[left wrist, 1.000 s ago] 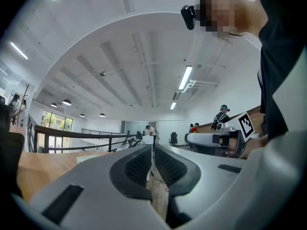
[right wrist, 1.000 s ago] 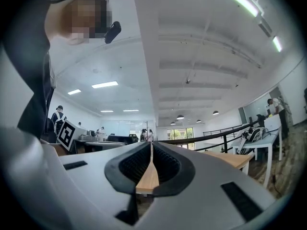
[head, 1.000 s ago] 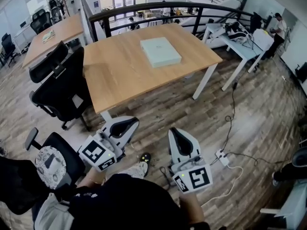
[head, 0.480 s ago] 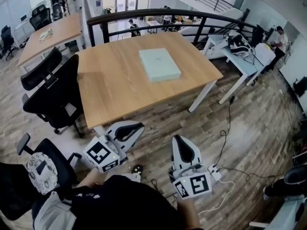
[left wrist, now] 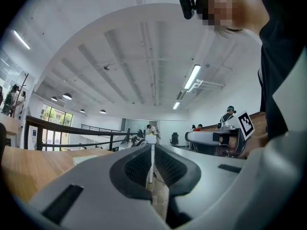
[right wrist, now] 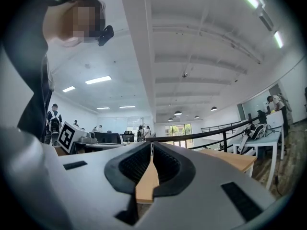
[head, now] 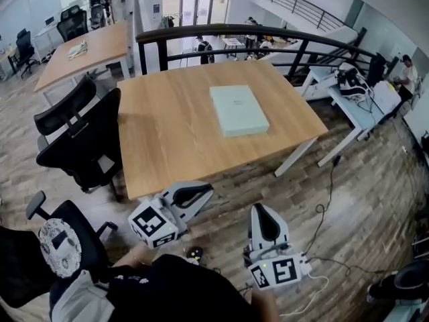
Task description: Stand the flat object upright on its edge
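Head view: pale green flat box point(head: 238, 110) lies flat on the wooden table point(head: 167, 133), untouched. My left gripper point(head: 191, 198) and right gripper point(head: 262, 226) are both closed, empty, well short.

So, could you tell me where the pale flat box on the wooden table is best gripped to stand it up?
Probably its near short edge, approached from the near side of the table: the pale flat box lies flat, thin-sided, with that edge closest.
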Action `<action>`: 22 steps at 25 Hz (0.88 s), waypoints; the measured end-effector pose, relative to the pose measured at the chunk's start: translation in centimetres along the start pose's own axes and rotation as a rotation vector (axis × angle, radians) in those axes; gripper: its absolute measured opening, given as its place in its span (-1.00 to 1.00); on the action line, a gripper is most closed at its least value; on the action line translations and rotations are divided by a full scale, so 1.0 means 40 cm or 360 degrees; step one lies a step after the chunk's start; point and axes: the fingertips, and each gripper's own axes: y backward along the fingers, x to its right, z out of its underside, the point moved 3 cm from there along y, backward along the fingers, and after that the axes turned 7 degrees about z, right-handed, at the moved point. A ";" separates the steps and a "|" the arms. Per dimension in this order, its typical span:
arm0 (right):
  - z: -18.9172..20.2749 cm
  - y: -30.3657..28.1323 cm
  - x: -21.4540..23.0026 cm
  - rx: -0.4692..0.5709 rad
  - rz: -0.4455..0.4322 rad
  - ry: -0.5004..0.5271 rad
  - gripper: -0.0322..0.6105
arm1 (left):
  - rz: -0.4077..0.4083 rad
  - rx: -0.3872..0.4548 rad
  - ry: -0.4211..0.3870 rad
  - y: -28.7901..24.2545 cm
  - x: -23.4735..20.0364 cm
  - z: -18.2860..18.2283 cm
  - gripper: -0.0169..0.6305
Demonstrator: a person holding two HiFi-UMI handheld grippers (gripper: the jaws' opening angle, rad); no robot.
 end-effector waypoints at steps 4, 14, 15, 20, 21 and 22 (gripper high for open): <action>-0.003 -0.063 0.020 0.0001 -0.0019 0.0028 -0.82 | -0.0002 0.0019 -0.0022 -0.025 -0.054 -0.008 -0.85; 0.018 -0.118 0.098 -0.0049 0.0080 0.0041 -0.82 | 0.0006 0.0020 0.0041 -0.070 -0.124 0.034 -0.85; 0.022 -0.122 0.103 -0.0056 0.0081 0.0045 -0.82 | 0.0008 0.0015 0.0050 -0.075 -0.128 0.041 -0.85; 0.031 -0.164 0.156 -0.0066 0.0079 0.0025 -0.82 | -0.0037 -0.0005 0.0048 -0.104 -0.162 0.045 -0.85; 0.032 -0.174 0.166 -0.0067 0.0066 0.0018 -0.82 | -0.0066 -0.0006 0.0044 -0.105 -0.172 0.046 -0.85; 0.033 -0.187 0.175 -0.0065 0.0047 0.0014 -0.82 | -0.0102 -0.0007 0.0043 -0.105 -0.184 0.048 -0.85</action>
